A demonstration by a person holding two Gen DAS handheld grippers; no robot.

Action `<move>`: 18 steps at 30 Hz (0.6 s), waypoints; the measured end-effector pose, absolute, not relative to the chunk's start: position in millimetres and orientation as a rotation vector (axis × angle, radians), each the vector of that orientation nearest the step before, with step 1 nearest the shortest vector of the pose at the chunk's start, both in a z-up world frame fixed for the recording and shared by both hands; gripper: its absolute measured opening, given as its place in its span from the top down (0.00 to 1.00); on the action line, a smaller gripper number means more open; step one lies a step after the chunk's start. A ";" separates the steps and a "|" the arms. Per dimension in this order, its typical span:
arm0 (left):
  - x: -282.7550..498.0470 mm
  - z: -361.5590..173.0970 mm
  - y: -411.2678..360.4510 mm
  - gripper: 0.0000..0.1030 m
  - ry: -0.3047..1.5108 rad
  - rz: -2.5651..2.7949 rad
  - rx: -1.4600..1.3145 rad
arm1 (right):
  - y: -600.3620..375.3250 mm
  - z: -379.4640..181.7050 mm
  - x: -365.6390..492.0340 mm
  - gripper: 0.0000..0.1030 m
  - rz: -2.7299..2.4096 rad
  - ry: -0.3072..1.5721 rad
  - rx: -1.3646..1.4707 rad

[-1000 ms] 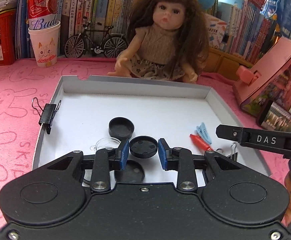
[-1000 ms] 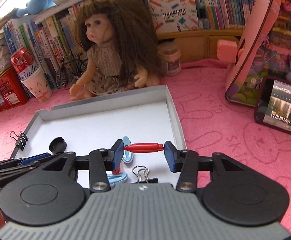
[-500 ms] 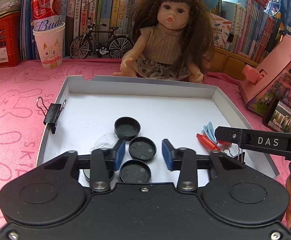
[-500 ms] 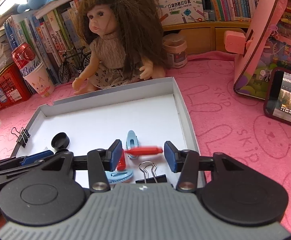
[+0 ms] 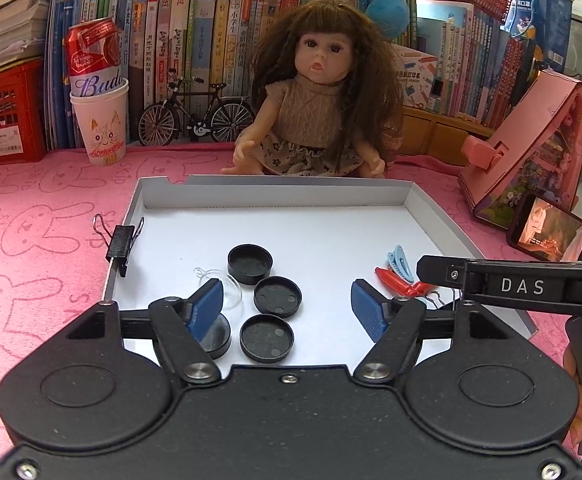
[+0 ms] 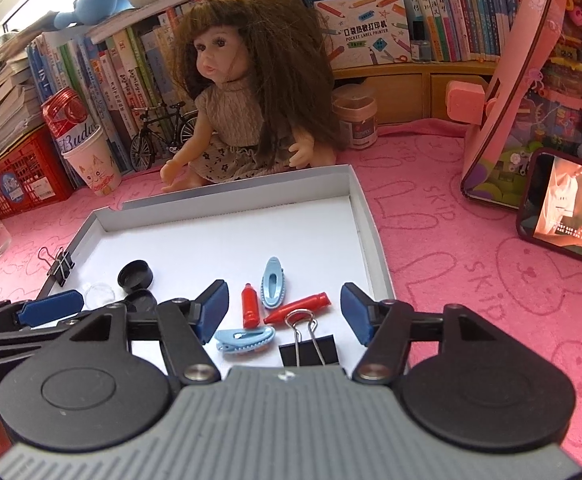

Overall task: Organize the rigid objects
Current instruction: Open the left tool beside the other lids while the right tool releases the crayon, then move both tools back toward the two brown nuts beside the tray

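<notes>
Caps (image 5: 267, 338) and clips lie loose in the white tray (image 5: 275, 190) on the pink desk (image 5: 31, 240), the tray being the landmark. Nearest its front edge, the left tool (image 5: 287, 310) hangs released, jaws opening, with two black caps lying free on the tray floor between its blue pads. A third cap (image 5: 250, 263) and a clear dome (image 5: 231, 288) sit just behind. The right tool (image 6: 283, 310) is also released, jaws opening, above a red crayon (image 6: 299, 307), a second red crayon (image 6: 250, 310), two blue hair clips (image 6: 274, 282) and a black binder clip (image 6: 309, 348). Another binder clip (image 5: 121, 240) grips the tray's left wall. Beyond the tray's far wall sits a doll (image 5: 319, 108).
</notes>
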State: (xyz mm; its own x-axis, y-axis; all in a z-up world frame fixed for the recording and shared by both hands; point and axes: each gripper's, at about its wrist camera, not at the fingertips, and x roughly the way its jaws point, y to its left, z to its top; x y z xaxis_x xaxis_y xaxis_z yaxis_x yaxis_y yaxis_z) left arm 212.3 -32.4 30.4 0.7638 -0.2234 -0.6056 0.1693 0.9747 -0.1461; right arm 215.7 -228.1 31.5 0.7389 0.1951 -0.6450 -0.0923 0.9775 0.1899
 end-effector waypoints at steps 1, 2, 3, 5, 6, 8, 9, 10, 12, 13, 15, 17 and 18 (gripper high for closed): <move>209.5 31.6 -32.1 0.32 0.665 -0.217 -0.082 | -227.3 32.7 213.0 0.26 0.162 0.717 0.139; 206.8 33.0 -32.0 0.31 0.662 -0.220 -0.079 | -226.4 33.9 210.2 0.24 0.164 0.711 0.129; 204.1 34.3 -32.0 0.31 0.658 -0.223 -0.074 | -225.5 35.1 206.6 0.24 0.166 0.704 0.119; 198.7 36.6 -31.7 0.30 0.648 -0.225 -0.065 | -224.0 37.6 200.9 0.20 0.173 0.693 0.105; 196.3 37.8 -31.5 0.30 0.644 -0.225 -0.062 | -223.3 38.9 198.4 0.20 0.176 0.687 0.100; 191.4 39.3 -30.7 0.30 0.640 -0.226 -0.060 | -222.2 41.5 192.6 0.18 0.181 0.676 0.092; 189.2 39.9 -30.3 0.30 0.639 -0.227 -0.059 | -221.8 42.6 190.1 0.18 0.186 0.673 0.090; 186.9 40.4 -29.8 0.30 0.639 -0.228 -0.059 | -221.3 43.7 187.2 0.18 0.189 0.670 0.088; 181.1 41.4 -28.6 0.30 0.637 -0.231 -0.058 | -220.4 45.8 181.8 0.17 0.195 0.663 0.085; 178.1 42.0 -27.9 0.30 0.634 -0.232 -0.059 | -220.3 46.8 179.0 0.17 0.197 0.659 0.084; 171.9 43.6 -26.4 0.30 0.630 -0.240 -0.061 | -220.1 48.9 172.6 0.16 0.199 0.645 0.080; 165.1 45.4 -25.5 0.29 0.623 -0.250 -0.061 | -220.2 50.6 166.6 0.16 0.201 0.631 0.072; 161.8 46.2 -25.4 0.29 0.620 -0.256 -0.060 | -220.1 51.3 163.8 0.16 0.201 0.625 0.067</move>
State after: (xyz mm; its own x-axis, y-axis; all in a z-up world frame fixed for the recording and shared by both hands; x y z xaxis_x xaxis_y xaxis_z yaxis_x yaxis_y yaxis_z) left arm 161.8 -25.4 46.2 0.7836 -0.2547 -0.5667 0.2190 0.9668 -0.1317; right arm 163.8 -220.1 51.3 0.7924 0.2073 -0.5736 -0.1667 0.9783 0.1233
